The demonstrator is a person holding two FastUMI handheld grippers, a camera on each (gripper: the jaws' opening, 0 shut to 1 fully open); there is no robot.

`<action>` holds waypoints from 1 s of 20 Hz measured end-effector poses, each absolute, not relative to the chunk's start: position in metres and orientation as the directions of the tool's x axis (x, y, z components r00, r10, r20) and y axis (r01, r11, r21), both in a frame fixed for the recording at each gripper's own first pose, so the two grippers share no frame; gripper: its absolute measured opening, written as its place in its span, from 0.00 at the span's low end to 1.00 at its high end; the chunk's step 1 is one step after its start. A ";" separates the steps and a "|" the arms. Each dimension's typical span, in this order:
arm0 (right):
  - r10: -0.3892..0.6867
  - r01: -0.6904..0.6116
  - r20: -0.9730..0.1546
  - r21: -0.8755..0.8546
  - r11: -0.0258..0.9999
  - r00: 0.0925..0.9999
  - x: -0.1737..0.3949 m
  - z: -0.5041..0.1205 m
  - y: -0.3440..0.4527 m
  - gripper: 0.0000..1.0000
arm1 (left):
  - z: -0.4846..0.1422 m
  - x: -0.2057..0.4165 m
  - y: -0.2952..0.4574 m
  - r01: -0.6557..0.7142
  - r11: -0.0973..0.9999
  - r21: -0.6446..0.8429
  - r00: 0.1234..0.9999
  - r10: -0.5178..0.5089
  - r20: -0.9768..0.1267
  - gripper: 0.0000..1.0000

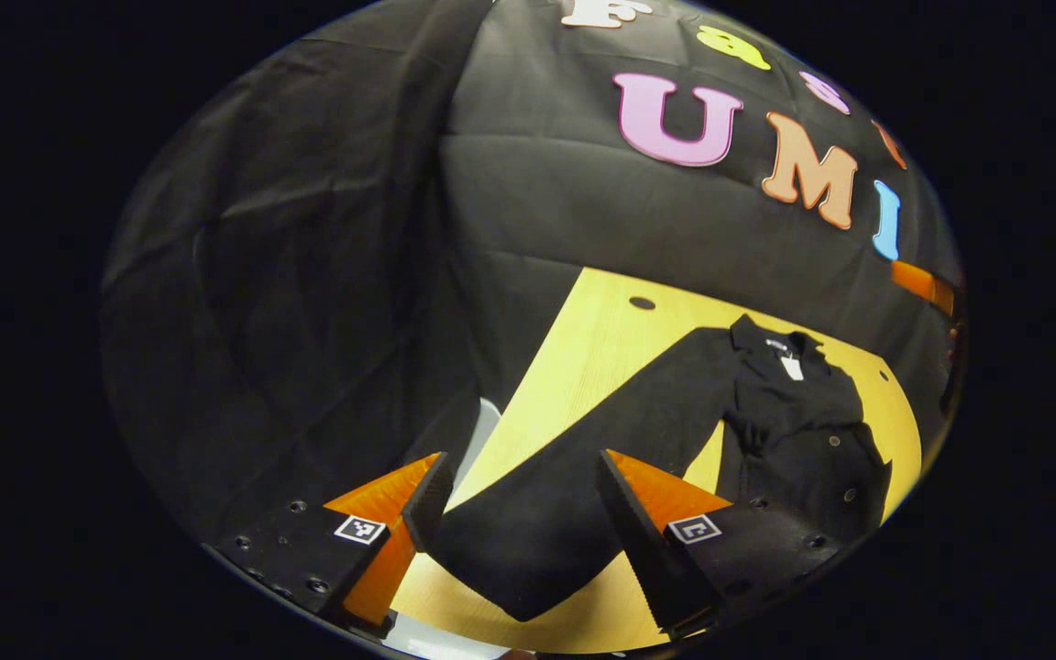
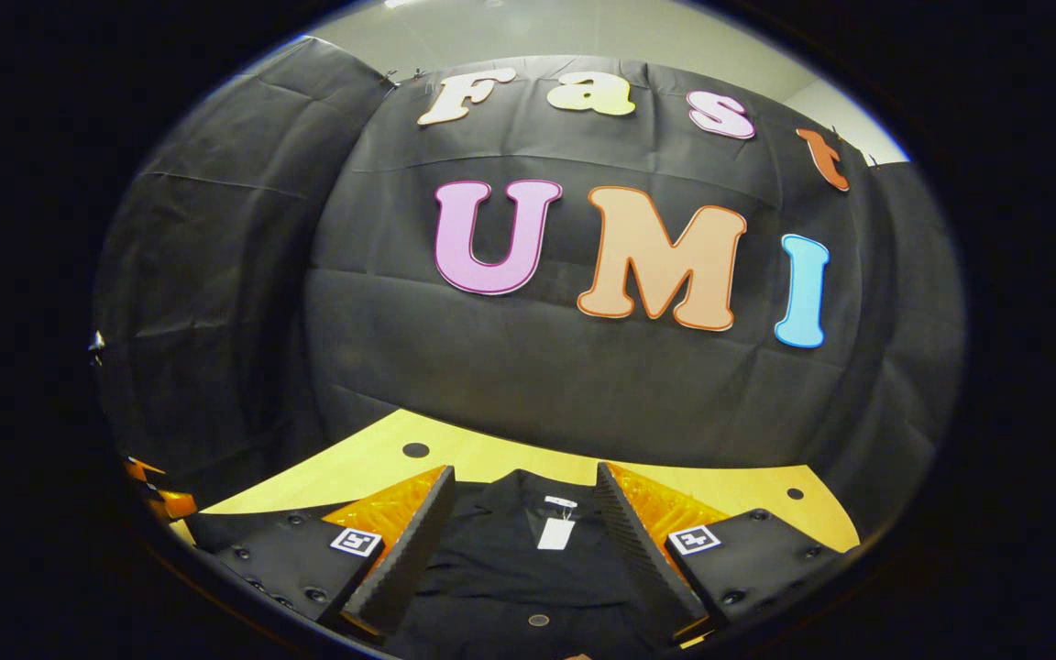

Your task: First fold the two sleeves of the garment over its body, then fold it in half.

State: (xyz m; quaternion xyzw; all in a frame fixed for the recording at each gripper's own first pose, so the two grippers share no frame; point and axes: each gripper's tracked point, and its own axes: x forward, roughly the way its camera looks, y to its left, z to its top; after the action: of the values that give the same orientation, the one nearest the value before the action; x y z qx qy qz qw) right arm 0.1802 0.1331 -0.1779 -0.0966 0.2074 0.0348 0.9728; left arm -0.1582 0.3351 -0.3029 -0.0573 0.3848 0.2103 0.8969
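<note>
A black buttoned garment (image 1: 794,431) lies flat on the yellow wooden table (image 1: 601,357), collar toward the far wall, a white tag at its neck. One long sleeve (image 1: 583,467) stretches out toward me, its cuff between my left gripper's fingers. My left gripper (image 1: 519,500) hovers open above that cuff. In the right gripper view the garment's collar and white tag (image 2: 554,533) lie between the spread fingers of my right gripper (image 2: 521,513), which is open over the upper chest (image 2: 510,568).
The black cloth wall stands close behind the table's far edge (image 2: 583,454). Small dark holes (image 1: 642,302) dot the tabletop. An orange part of the other gripper (image 1: 927,286) shows at the right edge of the left gripper view.
</note>
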 end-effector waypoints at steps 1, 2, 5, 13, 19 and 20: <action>0.019 -0.101 -0.412 -0.177 0.979 0.911 0.175 -0.178 0.128 0.98 | -0.313 -0.162 0.334 -0.430 0.901 0.061 0.593 0.333 -0.733 0.96; 0.010 -0.093 -0.415 -0.179 0.979 0.910 0.171 -0.178 0.124 0.98 | -0.322 -0.165 0.333 -0.441 0.896 0.063 0.574 0.335 -0.747 0.96; -0.020 -0.063 -0.416 -0.184 0.981 0.909 0.163 -0.177 0.110 0.98 | -0.339 -0.176 0.335 -0.457 0.887 0.060 0.544 0.333 -0.770 0.96; -0.056 -0.001 -0.372 -0.151 0.989 0.926 0.152 -0.154 0.083 0.99 | -0.367 -0.187 0.321 -0.472 0.878 0.079 0.480 0.331 -0.812 0.97; -0.072 0.001 -0.383 -0.183 0.983 0.921 0.137 -0.153 0.066 0.99 | -0.363 -0.190 0.323 -0.432 0.892 0.136 0.490 0.358 -0.795 0.71; -0.071 -0.004 -0.384 -0.190 0.982 0.921 0.134 -0.152 0.062 0.99 | -0.365 -0.190 0.327 -0.460 0.877 0.137 0.478 0.375 -0.794 0.52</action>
State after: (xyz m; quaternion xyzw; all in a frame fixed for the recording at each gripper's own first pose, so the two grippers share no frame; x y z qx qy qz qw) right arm 0.1336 0.0617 -0.1518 -0.0939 0.1984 -0.0171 0.9755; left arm -0.1899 0.3272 -0.3652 -0.0475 0.4492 0.2431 0.8584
